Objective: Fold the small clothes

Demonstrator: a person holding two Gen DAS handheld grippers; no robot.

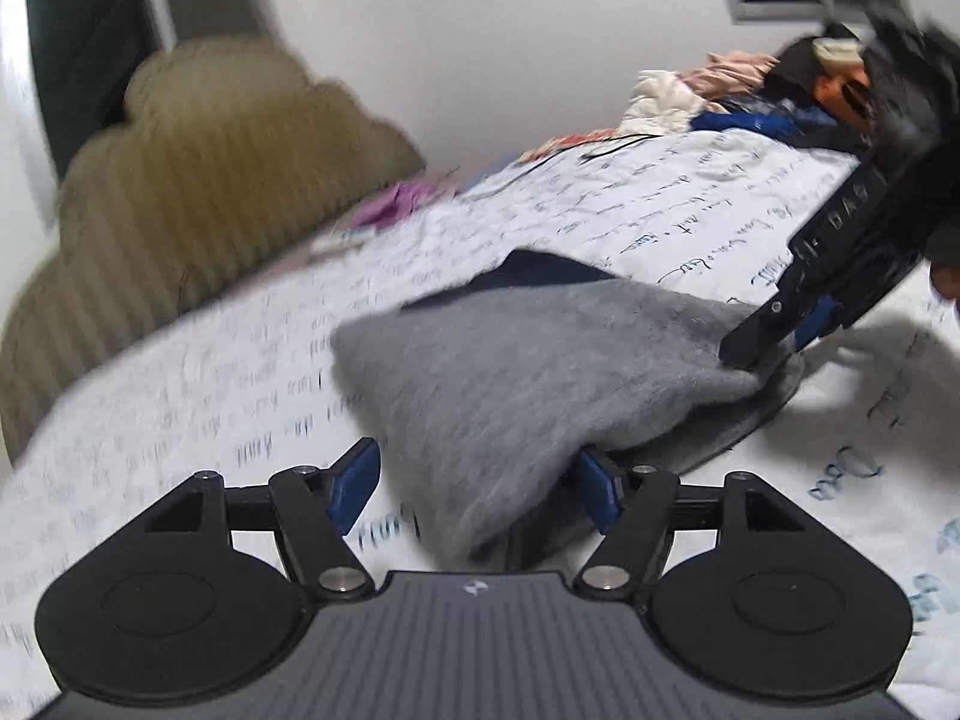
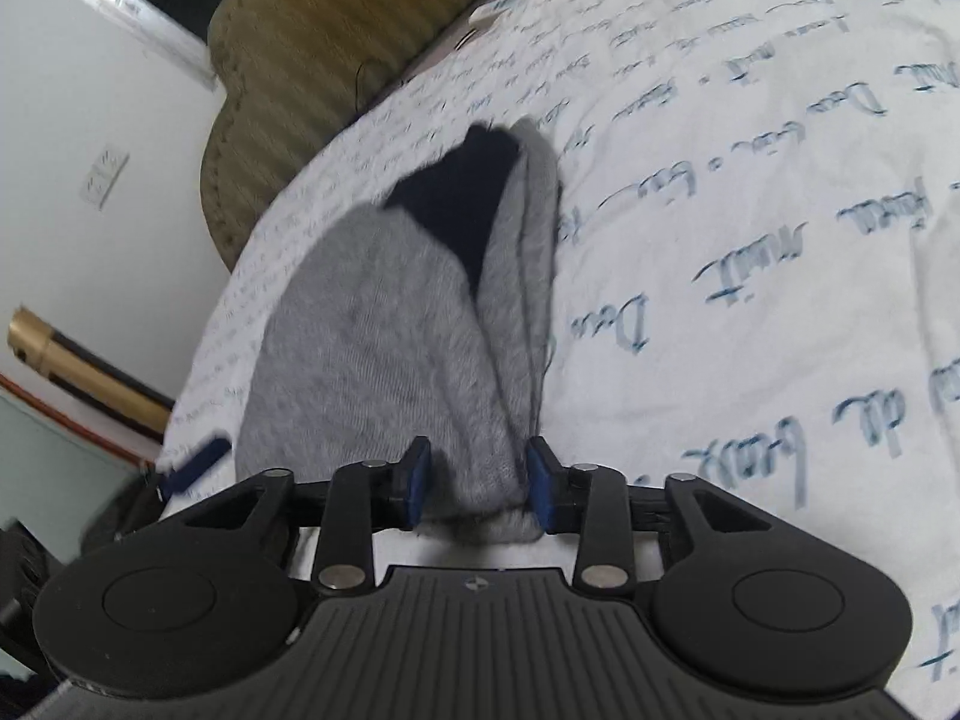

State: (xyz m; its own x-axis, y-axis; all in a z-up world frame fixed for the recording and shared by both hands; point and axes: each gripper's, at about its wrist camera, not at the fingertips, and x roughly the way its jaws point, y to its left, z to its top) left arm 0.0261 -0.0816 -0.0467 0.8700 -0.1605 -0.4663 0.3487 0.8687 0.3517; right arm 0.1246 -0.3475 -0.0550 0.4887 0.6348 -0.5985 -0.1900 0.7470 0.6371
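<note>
A small grey knit garment with a dark navy part lies partly folded on the white bedspread. My left gripper is open, its blue pads wide apart on either side of the garment's near corner. My right gripper has its blue pads pressed on a bunched end of the grey garment; it also shows in the left wrist view pinning the garment's far right edge. The navy part shows at the far end.
A tan padded headboard stands at the left. A pile of mixed clothes lies at the far right of the bed. A purple item lies by the headboard. A white wall and a brass tube are left of the bed.
</note>
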